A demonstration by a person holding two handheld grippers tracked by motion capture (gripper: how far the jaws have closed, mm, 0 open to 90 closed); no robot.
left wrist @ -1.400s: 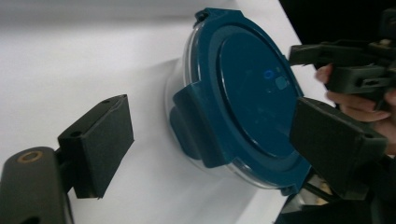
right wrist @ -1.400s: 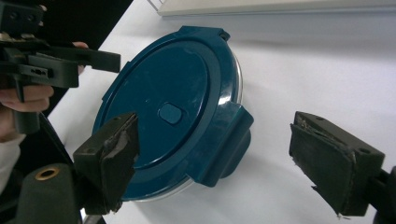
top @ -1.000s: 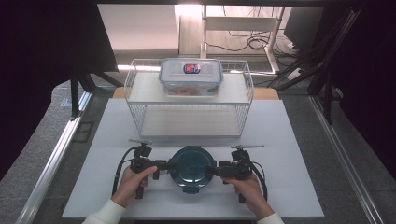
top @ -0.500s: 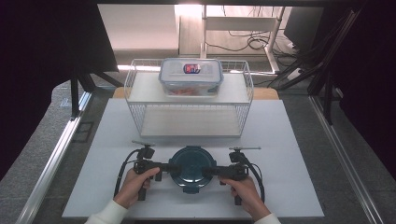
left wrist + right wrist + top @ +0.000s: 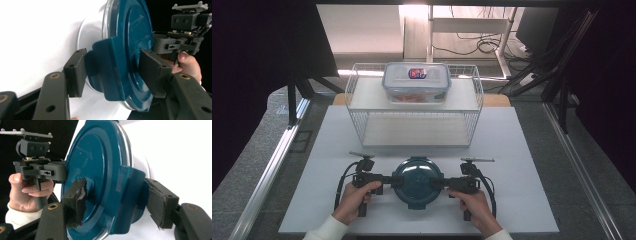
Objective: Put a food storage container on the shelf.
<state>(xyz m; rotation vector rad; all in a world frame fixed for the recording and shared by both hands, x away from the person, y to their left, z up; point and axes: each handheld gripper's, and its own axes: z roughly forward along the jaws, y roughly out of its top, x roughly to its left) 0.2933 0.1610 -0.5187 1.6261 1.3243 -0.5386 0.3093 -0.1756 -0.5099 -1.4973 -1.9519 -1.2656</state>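
A round container with a dark teal lid (image 5: 417, 180) sits on the white table (image 5: 522, 165) near its front edge. My left gripper (image 5: 394, 179) holds its left side. In the left gripper view the jaws (image 5: 113, 72) have just been closing, and the pads (image 5: 75, 72) now press on the lid's teal latch tab (image 5: 107, 70). My right gripper (image 5: 441, 182) is at the opposite side. Its jaws (image 5: 117, 203) have also just been closing, and its pads (image 5: 161, 205) clamp the other latch tab (image 5: 130, 195). A hand grips each handle.
A white wire rack (image 5: 357, 100) stands behind the round container at mid table. On its top shelf rests a clear rectangular box with a latched lid (image 5: 416, 82). A metal rail (image 5: 272, 165) runs along the table's left, and dark stands flank both sides.
Both grippers' jaws have narrowed onto the lid's side tabs. The hands and the container have stayed where they were.
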